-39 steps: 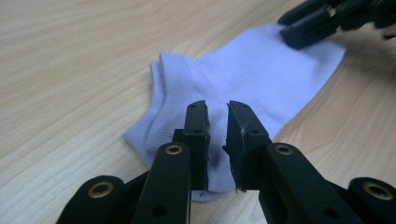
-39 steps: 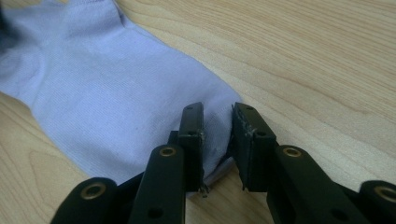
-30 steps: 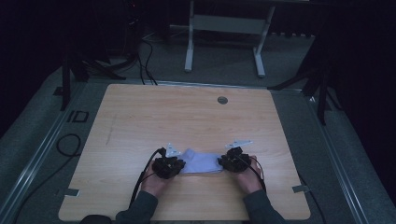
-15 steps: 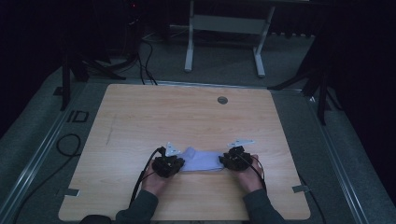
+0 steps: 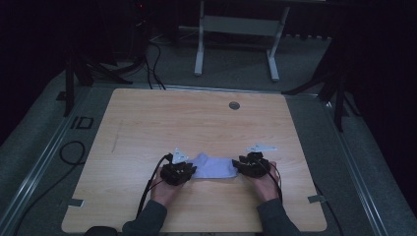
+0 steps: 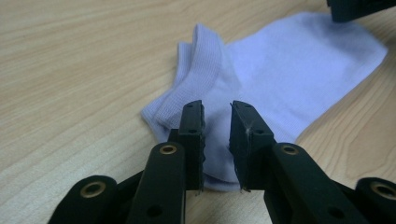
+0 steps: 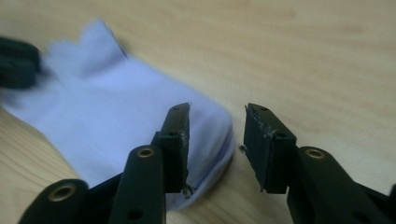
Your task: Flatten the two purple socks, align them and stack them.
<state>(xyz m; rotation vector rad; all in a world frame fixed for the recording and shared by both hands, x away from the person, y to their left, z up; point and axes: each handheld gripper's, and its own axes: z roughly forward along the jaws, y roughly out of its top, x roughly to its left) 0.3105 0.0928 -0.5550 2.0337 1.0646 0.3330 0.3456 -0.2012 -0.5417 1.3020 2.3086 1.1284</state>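
A pale lilac sock [image 5: 214,167] lies flat on the wooden table [image 5: 196,123], toward the near edge, stretched sideways between the two grippers. Its ribbed cuff end points to the person's left and its rounded toe end to the right.

The left gripper [image 6: 217,140] sits low at the cuff end. Its jaws stand a narrow gap apart, one on each side of a bit of the sock's lower edge beside the cuff [image 6: 201,70]; fabric shows in the gap, but the pads are not pressed onto it, so it has hold of nothing. From above, this gripper [image 5: 178,172] rests just at the sock's left end, with the left hand [image 5: 164,189] behind it.

The right gripper [image 7: 217,144] is opened wider. Its left jaw hangs over the toe end of the sock [image 7: 140,121], while the other jaw stands over bare wood beyond the sock's rounded tip. It grips nothing; whether the jaw tip touches the cloth cannot be told. In the high view it [image 5: 252,166] sits at the sock's right end, held by the right hand [image 5: 265,184].
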